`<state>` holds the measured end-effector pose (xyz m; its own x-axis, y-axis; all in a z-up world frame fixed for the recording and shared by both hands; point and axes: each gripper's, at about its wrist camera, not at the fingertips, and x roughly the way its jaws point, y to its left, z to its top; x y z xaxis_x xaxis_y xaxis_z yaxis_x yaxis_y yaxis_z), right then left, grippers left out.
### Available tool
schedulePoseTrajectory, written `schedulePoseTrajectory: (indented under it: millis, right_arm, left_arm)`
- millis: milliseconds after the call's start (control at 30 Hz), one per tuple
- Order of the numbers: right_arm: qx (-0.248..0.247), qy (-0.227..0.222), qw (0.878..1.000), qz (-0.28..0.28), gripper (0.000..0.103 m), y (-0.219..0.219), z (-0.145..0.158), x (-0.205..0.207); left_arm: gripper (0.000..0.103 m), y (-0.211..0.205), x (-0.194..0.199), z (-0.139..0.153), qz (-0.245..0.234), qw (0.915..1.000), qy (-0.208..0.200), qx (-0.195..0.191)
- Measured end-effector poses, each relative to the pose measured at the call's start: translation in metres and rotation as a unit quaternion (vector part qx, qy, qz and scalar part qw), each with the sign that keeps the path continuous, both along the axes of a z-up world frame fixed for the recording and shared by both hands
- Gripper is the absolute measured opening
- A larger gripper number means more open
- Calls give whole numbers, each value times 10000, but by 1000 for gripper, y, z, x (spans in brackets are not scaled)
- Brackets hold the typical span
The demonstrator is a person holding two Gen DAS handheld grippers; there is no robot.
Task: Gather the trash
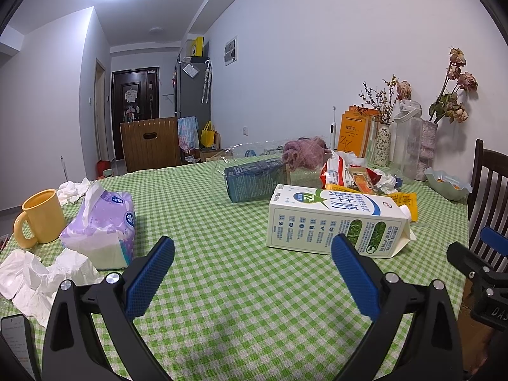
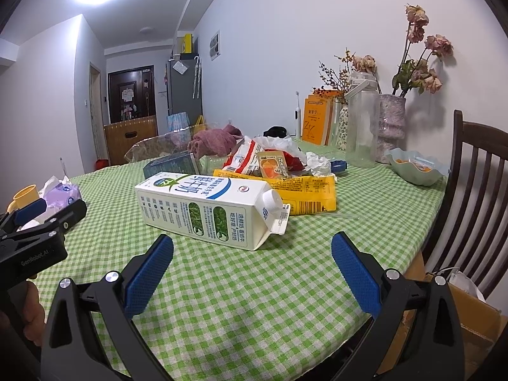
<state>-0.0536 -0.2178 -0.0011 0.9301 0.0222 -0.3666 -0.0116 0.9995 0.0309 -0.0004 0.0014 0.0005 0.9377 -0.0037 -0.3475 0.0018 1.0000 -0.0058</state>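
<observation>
A white milk carton (image 1: pixel 336 220) lies on its side on the green checked tablecloth (image 1: pixel 222 285); it also shows in the right wrist view (image 2: pixel 206 209). Behind it lie snack wrappers (image 2: pixel 270 165), a yellow packet (image 2: pixel 304 190) and a dark blue box (image 1: pixel 254 181). Crumpled tissues (image 1: pixel 38 276) lie at the left. My left gripper (image 1: pixel 252 254) is open and empty, short of the carton. My right gripper (image 2: pixel 252 250) is open and empty, just in front of the carton.
A yellow mug (image 1: pixel 41 219) and a purple tissue pack (image 1: pixel 101 228) stand at the left. Vases (image 2: pixel 390 127), a clear bottle (image 2: pixel 360 127), orange books (image 2: pixel 317 120) and a bowl (image 2: pixel 416 166) line the wall side. A dark chair (image 2: pixel 470 197) stands at the right.
</observation>
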Motion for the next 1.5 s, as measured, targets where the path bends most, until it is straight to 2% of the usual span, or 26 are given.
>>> schedulePoseTrajectory:
  millis: [233, 833, 967, 1267, 1500]
  right_arm:
    - [125, 58, 9999, 12, 96, -2, -2, 1]
    - [-51, -29, 10000, -55, 96, 1, -2, -1]
    - [-224, -76, 9997, -57, 96, 7, -3, -2]
    - [-1, 1, 10000, -63, 96, -1, -4, 0]
    - [-58, -29, 10000, -48, 96, -1, -5, 0]
  left_arm:
    - [96, 1, 0, 0, -11, 10000, -4, 18]
    - [96, 0, 0, 0, -18, 10000, -5, 28]
    - [96, 0, 0, 0, -12, 10000, -2, 24]
    - [96, 0, 0, 0, -12, 10000, -3, 28]
    - [96, 0, 0, 0, -14, 10000, -5, 30]
